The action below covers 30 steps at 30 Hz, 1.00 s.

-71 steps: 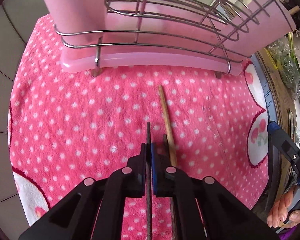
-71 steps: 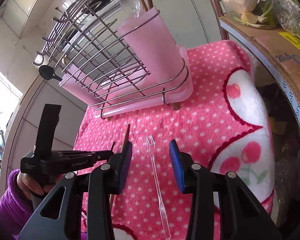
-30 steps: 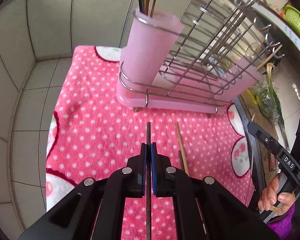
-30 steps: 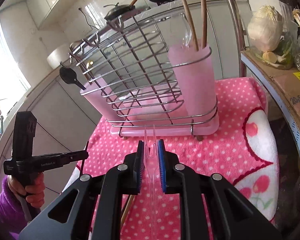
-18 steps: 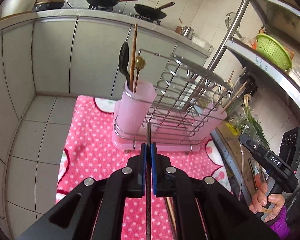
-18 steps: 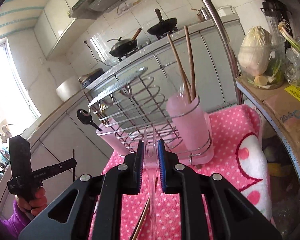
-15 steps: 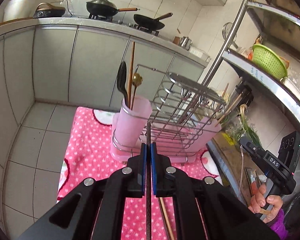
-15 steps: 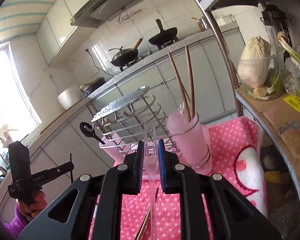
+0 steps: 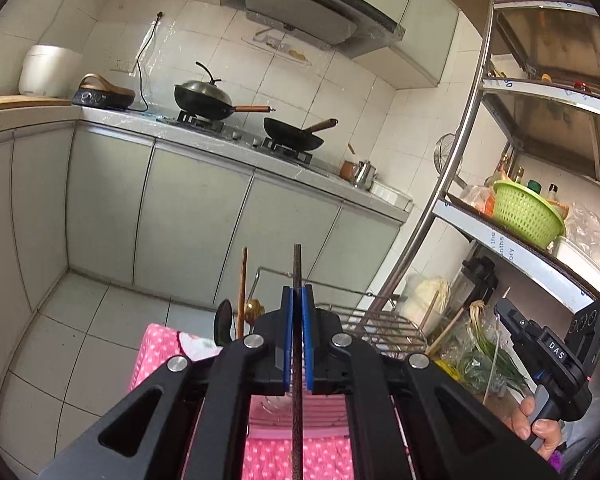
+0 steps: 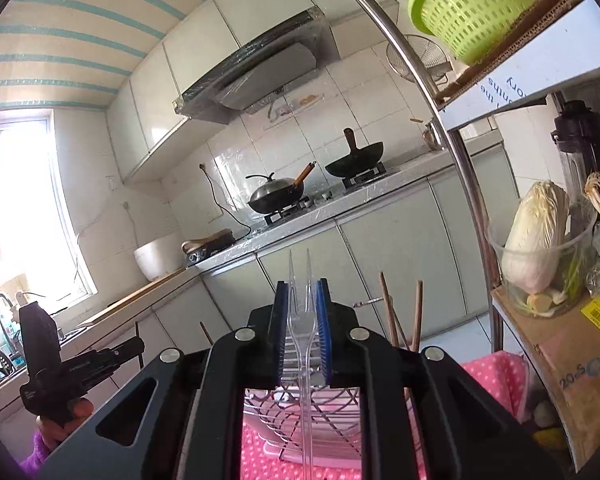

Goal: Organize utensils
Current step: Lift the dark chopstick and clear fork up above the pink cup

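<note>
Both tools are raised above the wire dish rack (image 9: 384, 322), which sits low in each view on the pink dotted cloth (image 9: 156, 344), so each utensil has to go downward and forward to reach a holder. The left tool (image 9: 297, 336) is clamped tight on a dark thin chopstick (image 9: 297, 276), whose long axis runs straight along the fingers and pokes out past the tips. Just to its lower left stand a black spoon (image 9: 223, 322) and a wooden chopstick (image 9: 243, 284) upright in what seems to be the rack's cup, mostly hidden behind the tool; the left hand looks the nearer one to that cup. The right tool (image 10: 303, 332) is closed on a clear plastic fork (image 10: 300, 276), tines up and forward, handle trailing back between the fingers over the rack's wires. To its right two wooden chopsticks (image 10: 404, 316) lean up from a holder that is hidden from this camera. In my judgement the coming move turns on tipping each utensil from pointing outward to pointing down into its cup.
</note>
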Tool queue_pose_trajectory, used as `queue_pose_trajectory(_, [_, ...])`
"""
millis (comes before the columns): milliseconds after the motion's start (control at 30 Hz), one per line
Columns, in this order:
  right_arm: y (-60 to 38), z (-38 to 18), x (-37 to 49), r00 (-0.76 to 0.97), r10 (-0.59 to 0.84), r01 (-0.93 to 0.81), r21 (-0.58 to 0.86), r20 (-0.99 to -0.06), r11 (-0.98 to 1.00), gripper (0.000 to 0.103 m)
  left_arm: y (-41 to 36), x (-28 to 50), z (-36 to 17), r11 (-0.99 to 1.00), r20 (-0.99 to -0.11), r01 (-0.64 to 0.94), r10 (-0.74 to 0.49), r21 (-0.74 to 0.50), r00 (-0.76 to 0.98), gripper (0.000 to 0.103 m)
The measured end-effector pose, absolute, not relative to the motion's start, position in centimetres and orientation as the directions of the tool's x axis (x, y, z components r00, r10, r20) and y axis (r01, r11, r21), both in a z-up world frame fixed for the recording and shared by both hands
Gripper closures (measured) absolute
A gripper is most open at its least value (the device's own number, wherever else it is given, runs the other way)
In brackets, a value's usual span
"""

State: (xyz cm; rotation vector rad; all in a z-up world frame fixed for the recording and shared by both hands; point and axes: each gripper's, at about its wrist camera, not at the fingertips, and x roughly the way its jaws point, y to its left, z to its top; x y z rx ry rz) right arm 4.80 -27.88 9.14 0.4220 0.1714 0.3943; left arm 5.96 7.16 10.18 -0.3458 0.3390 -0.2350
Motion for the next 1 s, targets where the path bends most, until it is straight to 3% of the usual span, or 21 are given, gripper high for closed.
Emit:
queue_pose_trajectory(400, [-27.7,10.9,7.0,0.936,0.348,-0.343,0.328,0.046,0.880,0.089,5.3,9.2,11.5,0.955,-0.131,0.102,-0.143,-0.280,0.981,0.099])
queue_pose_trajectory(1000, [-27.1,7.8,12.5,0.957,0.261,-0.285,0.238,0.128,0.929,0.089,5.5,13.3,9.1,0.963,-0.090,0.060,-0.086,-0.263,0.992,0.099])
